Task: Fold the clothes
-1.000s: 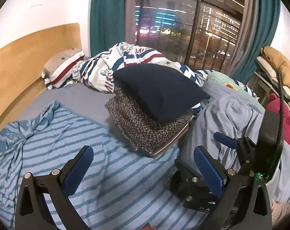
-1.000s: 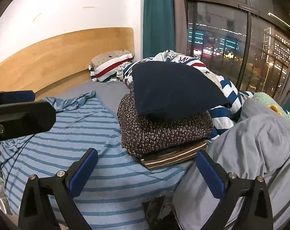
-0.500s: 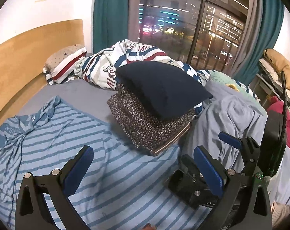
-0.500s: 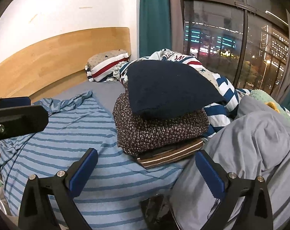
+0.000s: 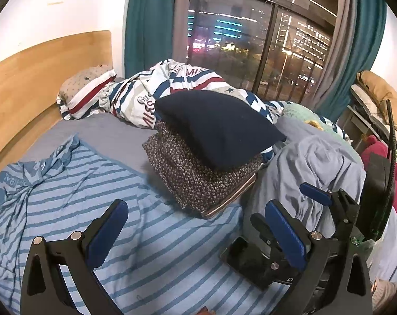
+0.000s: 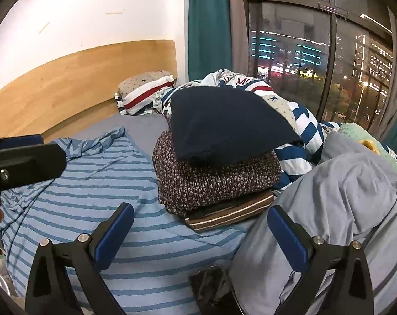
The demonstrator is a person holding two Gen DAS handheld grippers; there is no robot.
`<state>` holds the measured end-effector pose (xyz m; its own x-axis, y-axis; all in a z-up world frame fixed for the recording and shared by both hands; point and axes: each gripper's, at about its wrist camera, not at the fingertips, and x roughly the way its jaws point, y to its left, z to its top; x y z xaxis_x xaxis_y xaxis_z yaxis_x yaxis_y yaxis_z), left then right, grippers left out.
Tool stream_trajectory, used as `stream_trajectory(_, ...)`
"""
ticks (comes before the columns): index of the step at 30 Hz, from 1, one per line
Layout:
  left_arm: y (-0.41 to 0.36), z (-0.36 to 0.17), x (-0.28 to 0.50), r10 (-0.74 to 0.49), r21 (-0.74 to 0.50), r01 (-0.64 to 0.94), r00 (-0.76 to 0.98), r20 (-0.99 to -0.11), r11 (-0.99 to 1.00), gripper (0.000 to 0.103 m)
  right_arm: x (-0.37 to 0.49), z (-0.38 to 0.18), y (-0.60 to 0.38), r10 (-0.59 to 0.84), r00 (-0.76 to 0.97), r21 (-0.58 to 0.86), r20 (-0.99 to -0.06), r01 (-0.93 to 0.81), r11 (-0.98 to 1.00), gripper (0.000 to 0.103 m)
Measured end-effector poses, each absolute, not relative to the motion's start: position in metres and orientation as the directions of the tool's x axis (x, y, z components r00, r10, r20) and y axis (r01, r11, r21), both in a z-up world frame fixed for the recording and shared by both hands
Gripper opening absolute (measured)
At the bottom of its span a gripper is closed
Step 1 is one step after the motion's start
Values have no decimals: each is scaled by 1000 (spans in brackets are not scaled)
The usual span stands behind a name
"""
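Bedroom at night, bed (image 5: 114, 134) with wooden headboard (image 6: 80, 78), city lights in the window.
Blue striped shirt (image 5: 151, 246) lies spread flat over the bed's near side, collar toward the headboard. Stack of folded clothes (image 6: 219, 168), navy piece on top, sits just beside it, against a rumpled duvet (image 5: 177, 86). Left gripper (image 5: 195, 231) and right gripper (image 6: 201, 236) both hover above the shirt, jaws wide apart, holding nothing.
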<state>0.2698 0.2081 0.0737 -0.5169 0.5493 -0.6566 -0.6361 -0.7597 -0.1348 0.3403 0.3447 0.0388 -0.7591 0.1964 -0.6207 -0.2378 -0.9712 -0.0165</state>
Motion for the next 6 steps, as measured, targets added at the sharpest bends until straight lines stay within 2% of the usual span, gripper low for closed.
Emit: stream_trajectory(6, 212, 78, 267, 547, -130, -638, -516, -659, -759, 103, 340, 44, 350, 201, -761, -14, -617, -245, -969, 103)
